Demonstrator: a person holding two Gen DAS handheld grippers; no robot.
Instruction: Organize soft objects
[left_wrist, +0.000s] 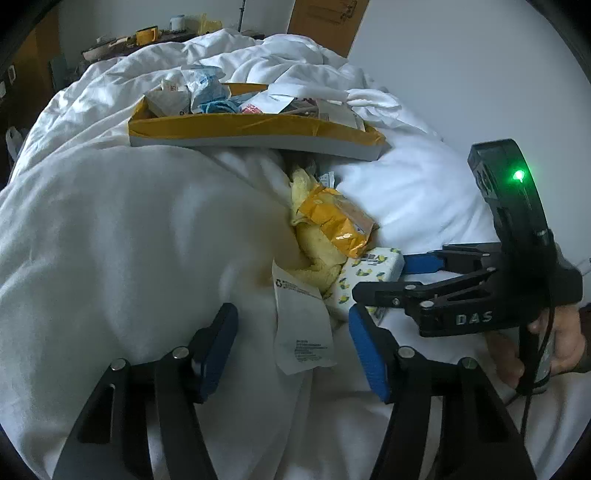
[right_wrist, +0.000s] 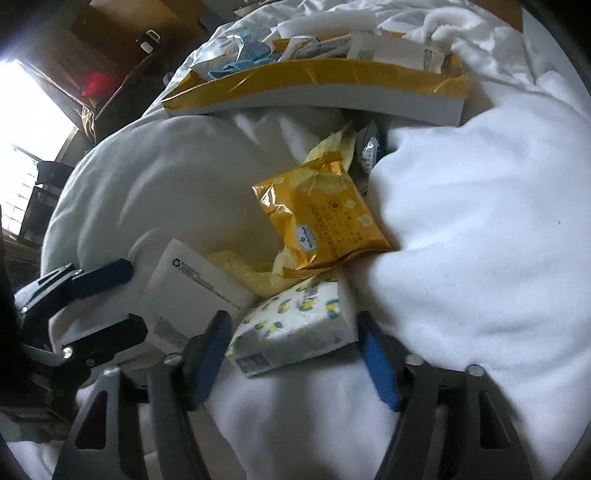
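We reach for soft packs on the bed (left_wrist: 110, 221).
Our right hand-held gripper (right_wrist: 291, 332) gapes around the lemon-print tissue pack (right_wrist: 295, 332); our left hand-held gripper (left_wrist: 291, 332) spreads over a white sachet (left_wrist: 303, 325).

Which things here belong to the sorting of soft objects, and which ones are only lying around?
Belonging to the job:
- lemon-print tissue pack
- golden foil snack pouch
- crumpled pale yellow cloth
- white printed paper packet
- shallow yellow-lined tray
- right tool, open around the tissue pack
- left tool, open

Just lying about:
- white duvet
- yellow mug on a far table
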